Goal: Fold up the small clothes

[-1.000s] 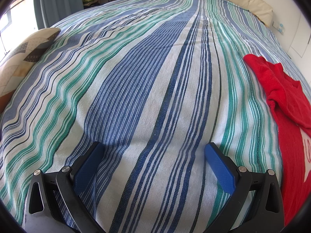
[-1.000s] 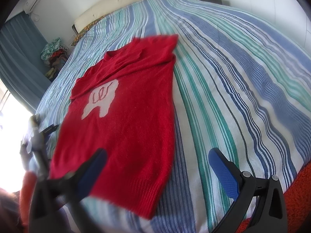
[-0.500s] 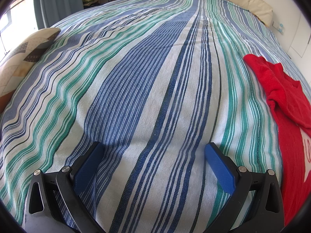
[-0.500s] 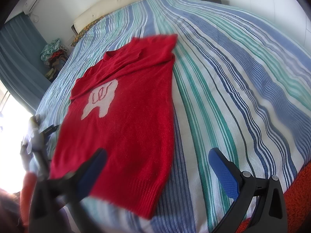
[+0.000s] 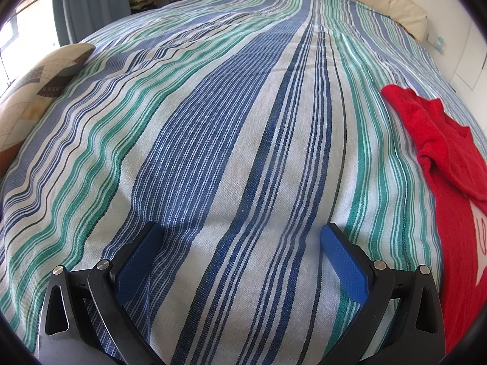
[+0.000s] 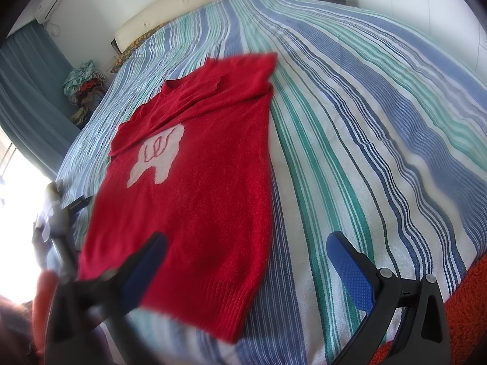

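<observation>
A red knit sweater (image 6: 197, 188) with a white patch on its chest lies flat on the striped bedspread (image 6: 350, 140), its sleeves folded in across the upper body. My right gripper (image 6: 246, 245) hovers open over the sweater's hem and right edge, holding nothing. In the left wrist view only the sweater's left side (image 5: 450, 176) shows at the right edge. My left gripper (image 5: 240, 237) stands open low over bare bedspread (image 5: 213, 152), well to the left of the sweater.
A patterned pillow (image 5: 33, 91) lies at the bed's left edge. A cream headboard (image 6: 197, 3) runs along the far end. A heap of clothes (image 6: 83, 85) sits by the blue curtain (image 6: 27, 85). An orange fuzzy fabric (image 6: 465, 313) shows at lower right.
The right wrist view has shifted slightly, with some blur. The left gripper and the sweater have not moved.
</observation>
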The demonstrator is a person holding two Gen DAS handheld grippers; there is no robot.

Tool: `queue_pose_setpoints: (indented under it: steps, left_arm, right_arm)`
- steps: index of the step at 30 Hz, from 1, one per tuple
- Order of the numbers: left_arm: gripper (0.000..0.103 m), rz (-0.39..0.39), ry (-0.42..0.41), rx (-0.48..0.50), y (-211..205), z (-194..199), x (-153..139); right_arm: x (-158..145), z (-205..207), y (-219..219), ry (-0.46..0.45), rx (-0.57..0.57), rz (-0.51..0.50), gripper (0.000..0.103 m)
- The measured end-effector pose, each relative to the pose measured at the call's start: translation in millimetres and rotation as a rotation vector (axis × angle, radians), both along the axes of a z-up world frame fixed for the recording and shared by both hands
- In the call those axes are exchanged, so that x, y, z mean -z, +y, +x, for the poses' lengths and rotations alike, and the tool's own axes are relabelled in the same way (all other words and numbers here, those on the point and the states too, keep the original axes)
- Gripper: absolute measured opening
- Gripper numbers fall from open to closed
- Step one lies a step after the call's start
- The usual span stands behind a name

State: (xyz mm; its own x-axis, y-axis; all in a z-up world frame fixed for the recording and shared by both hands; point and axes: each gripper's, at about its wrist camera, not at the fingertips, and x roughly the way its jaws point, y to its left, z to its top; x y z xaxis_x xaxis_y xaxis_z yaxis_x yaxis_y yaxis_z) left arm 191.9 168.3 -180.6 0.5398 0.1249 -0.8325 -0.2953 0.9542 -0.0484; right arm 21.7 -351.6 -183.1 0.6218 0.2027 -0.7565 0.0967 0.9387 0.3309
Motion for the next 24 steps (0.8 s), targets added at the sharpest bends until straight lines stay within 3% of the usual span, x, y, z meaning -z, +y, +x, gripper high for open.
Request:
queue_pose_setpoints:
  steps: [24]
  left_arm:
    - [0.103, 0.0, 0.0, 0.0, -0.1, 0.1, -0.1]
  right_arm:
    - [-0.8, -0.6, -2.5, -0.004, 0.01, 0.01, 0.103]
